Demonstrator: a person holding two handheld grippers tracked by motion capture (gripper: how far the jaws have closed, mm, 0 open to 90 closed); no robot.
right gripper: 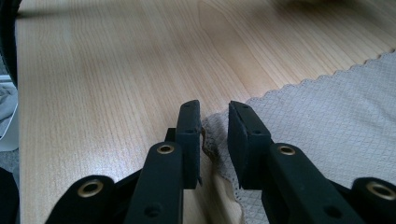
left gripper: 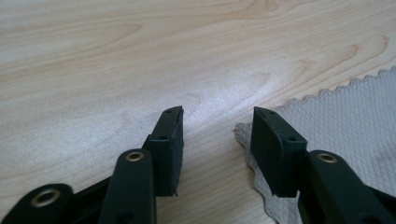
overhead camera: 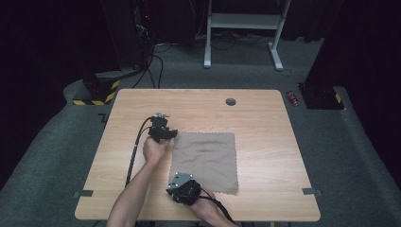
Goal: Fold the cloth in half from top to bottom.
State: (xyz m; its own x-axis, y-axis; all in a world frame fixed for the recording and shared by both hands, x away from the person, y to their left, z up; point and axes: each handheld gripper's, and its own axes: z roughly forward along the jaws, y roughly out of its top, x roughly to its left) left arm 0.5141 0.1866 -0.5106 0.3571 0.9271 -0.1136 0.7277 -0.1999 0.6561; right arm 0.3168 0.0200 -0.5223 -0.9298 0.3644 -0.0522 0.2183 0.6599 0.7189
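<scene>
- Landmark: the flat grey-brown square cloth with scalloped edges [overhead camera: 205, 161] lies spread on the light wood-grain tabletop [overhead camera: 265, 118], near its middle. All places below are given relative to this cloth.
- Left gripper [overhead camera: 169, 135]: it sits at the far-left corner of the cloth. In the left gripper view the jaws stand apart. One jaw rests over bare tabletop [left gripper: 93, 70] just outside the cloth's edge; the other sits at the corner of the cloth [left gripper: 345, 116]. The pads do not press on the fabric, so nothing is held.
- Decisive relation, left side: the corner lies toward the right-hand jaw, not centred in the gap. By judgement, the gripper must shift a little toward the cloth before closing would catch the corner.
- Right gripper [overhead camera: 176, 185]: it sits at the near-left corner of the cloth, on the person's side. In the right gripper view the jaws stand close together with a raised fold of the cloth corner [right gripper: 215, 135] between them. Whether the pads fully clamp the fold cannot be told; a narrow gap remains visible.
- Both grippers address the cloth's left edge, which runs from one to the other. The right gripper is the further advanced toward a grasp.
</scene>
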